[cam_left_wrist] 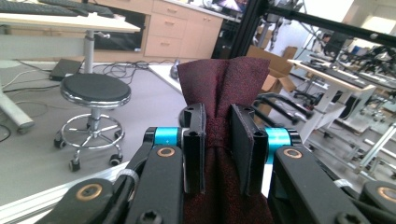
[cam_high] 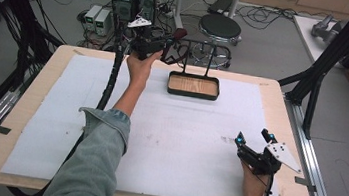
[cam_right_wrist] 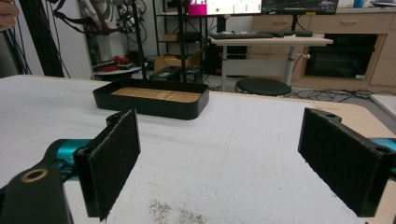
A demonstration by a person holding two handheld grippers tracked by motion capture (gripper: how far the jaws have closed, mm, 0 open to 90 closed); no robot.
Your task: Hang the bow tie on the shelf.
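White table mat; left gripper clamps dark red cloth above tray; right gripper open, empty; no readable writing.

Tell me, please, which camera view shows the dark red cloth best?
The left gripper view: the dark red cloth fills its centre, pinched between the left tongs. The high view shows it small and far off; the right gripper view adds nothing.

No text, label, brand or number can be read anywhere; the monitor far beyond the right gripper's fingers shows only blurred, illegible marks.
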